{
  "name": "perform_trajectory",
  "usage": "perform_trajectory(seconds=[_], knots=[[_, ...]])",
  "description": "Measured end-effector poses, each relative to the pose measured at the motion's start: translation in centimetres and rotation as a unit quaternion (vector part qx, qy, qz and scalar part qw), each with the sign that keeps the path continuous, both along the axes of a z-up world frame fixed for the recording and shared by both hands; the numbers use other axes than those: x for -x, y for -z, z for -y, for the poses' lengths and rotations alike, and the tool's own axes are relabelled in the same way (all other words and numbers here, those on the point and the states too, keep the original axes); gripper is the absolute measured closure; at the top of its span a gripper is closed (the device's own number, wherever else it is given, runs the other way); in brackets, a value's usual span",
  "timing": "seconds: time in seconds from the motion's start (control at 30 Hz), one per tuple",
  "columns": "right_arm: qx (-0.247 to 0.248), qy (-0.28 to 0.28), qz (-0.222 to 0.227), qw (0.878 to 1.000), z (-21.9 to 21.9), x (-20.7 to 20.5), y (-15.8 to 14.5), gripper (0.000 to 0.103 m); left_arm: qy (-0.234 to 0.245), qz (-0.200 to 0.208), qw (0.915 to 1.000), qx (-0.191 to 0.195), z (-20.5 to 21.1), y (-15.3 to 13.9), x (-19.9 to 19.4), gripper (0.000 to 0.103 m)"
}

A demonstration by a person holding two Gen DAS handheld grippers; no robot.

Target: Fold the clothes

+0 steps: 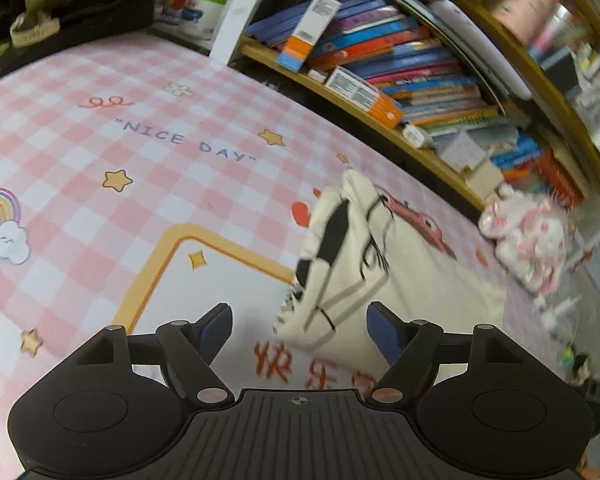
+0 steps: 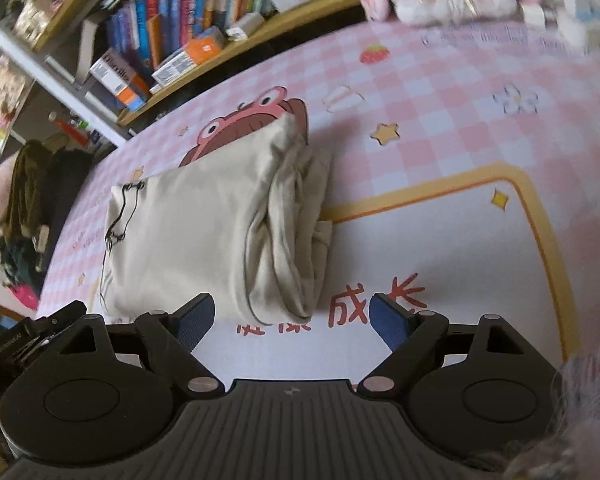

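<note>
Left gripper (image 1: 299, 330): jaws spread, nothing between them. Right gripper (image 2: 291, 320): jaws likewise spread and empty. Just ahead of both lies the cream fabric garment with black drawstring (image 2: 204, 236) — folded into a compact bundle, rolled edge towards the right gripper. It rests on the pink-and-white checked worktop mat (image 1: 112, 152). Beyond — a wooden bookshelf of colourful books (image 1: 412, 76).

The desk (image 2: 460, 92) wears a pink-and-white checked cover printed with stars, a rainbow and "NICE DAY". A folded cream garment (image 2: 204, 232) lies flat on it. A pink-and-white plush toy (image 1: 528, 236) sits near the edge by the bookshelf.
</note>
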State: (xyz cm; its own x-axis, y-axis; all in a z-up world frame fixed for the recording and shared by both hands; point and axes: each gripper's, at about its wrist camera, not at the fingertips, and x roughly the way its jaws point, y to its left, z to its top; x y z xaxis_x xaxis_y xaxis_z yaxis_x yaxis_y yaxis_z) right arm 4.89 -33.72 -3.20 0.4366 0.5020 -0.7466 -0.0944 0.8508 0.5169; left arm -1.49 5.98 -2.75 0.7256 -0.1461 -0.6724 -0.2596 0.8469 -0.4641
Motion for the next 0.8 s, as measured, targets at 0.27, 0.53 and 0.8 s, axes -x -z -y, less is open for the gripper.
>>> perform_trajectory(seconds=[0.27, 0.53, 0.8], knots=[[-0.048, 0.040, -0.054, 0.997, 0.3, -2.1, 1.1, 0.019, 0.036, -0.019, 0.9978, 0.053, -1.7, 2.0, -4.7, 0.028], [-0.054, 0.071, -0.064, 0.994, -0.9, -3.1, 1.4, 0.024, 0.066, -0.021, 0.9923, 0.103, -2.2, 2.7, -8.0, 0.031], [-0.010, 0.063, -0.032, 0.997, -3.7, -3.0, 0.6, 0.069, 0.105, -0.016, 0.9901, 0.093, -0.4, 0.9, -7.9, 0.081]])
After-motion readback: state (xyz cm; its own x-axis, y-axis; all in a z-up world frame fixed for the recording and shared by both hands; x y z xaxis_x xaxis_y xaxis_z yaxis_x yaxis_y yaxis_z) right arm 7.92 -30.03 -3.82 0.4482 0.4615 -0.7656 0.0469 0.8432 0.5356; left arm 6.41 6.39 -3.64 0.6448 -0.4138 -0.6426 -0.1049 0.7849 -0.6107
